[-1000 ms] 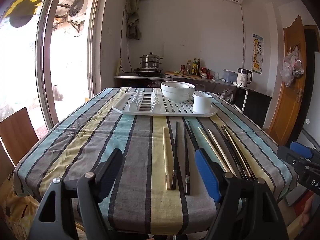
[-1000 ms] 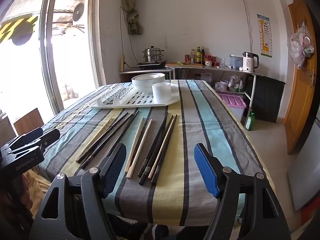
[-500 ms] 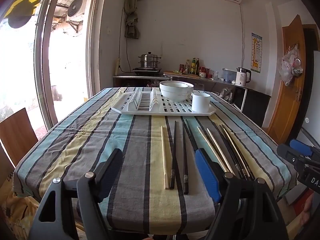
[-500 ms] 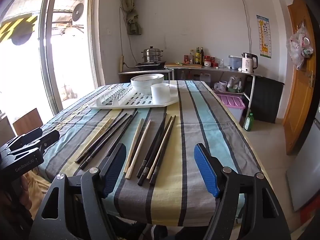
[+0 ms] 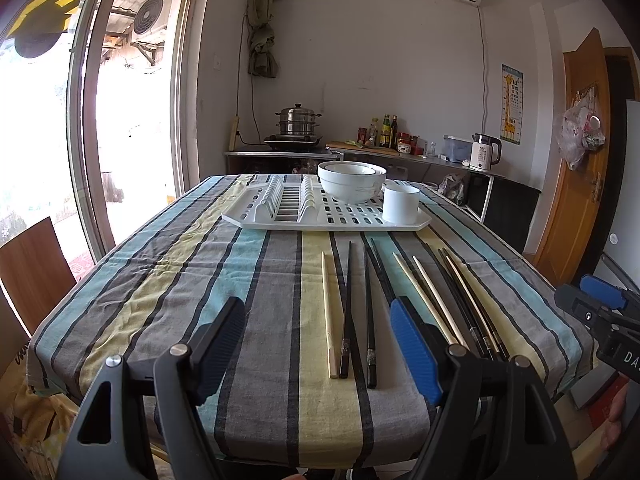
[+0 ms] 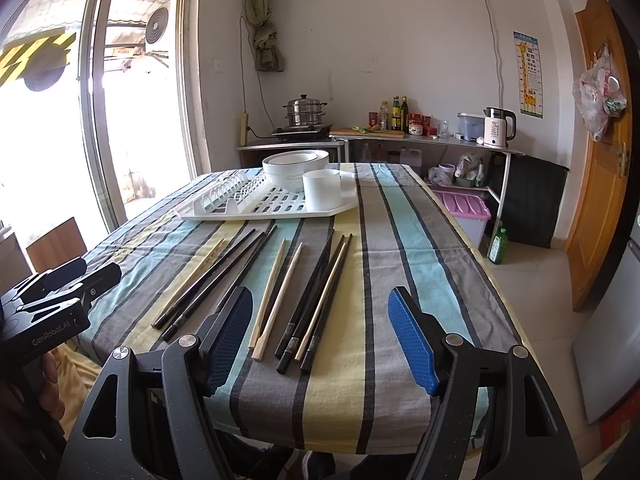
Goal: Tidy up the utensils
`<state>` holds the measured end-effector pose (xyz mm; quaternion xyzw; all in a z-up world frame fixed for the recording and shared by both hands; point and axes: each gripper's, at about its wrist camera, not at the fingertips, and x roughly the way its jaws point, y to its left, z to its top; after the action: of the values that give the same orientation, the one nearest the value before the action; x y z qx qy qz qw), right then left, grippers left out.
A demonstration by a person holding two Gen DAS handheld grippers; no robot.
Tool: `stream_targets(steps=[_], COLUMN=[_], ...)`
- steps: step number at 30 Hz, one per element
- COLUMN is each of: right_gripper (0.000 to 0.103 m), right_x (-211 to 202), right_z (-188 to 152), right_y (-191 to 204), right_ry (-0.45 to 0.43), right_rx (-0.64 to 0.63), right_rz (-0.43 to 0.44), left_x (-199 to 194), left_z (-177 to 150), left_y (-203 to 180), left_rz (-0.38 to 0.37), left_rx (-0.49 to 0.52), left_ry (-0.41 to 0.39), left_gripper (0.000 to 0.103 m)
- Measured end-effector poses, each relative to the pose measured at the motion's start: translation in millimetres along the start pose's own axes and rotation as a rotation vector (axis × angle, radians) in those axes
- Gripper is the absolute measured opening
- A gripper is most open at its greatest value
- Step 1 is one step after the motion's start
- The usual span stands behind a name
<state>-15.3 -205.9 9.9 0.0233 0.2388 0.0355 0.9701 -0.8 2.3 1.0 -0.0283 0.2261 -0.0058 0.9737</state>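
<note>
Several black and pale wooden chopsticks (image 5: 348, 308) lie side by side on the striped tablecloth (image 5: 160, 280), ends toward me; they also show in the right wrist view (image 6: 312, 292). A white dish rack (image 5: 320, 216) behind them holds stacked white bowls (image 5: 352, 182) and a white cup (image 5: 400, 204). My left gripper (image 5: 316, 344) is open and empty, just before the near ends of the left chopsticks. My right gripper (image 6: 320, 340) is open and empty above the near ends of the middle chopsticks.
The table's front edge lies just under both grippers. A wooden chair back (image 5: 32, 272) stands at the left. A counter (image 6: 420, 136) with pot, bottles and kettle runs along the far wall. A pink-lidded bin (image 6: 464, 212) and green bottle (image 6: 498, 246) stand on the floor right.
Both grippers have barely shifted; the left view has drifted slightly, the chopsticks sitting a little lower and nearer. Nothing was grasped or moved.
</note>
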Motion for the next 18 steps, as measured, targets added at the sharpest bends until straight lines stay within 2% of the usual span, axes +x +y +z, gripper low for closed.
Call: stream_targets(steps=[18], right_gripper=[0.071], right_x=[-0.7], right_z=[2.7], right_y=[1.3], right_ry=[-0.003], right_rx=[-0.002], right_rz=[-0.001], left_x=[-0.7], left_z=[0.3], left_y=[-1.1], left_rz=[-0.002], left_rx=[-0.001], left_ry=[0.000], left_gripper=[0.077])
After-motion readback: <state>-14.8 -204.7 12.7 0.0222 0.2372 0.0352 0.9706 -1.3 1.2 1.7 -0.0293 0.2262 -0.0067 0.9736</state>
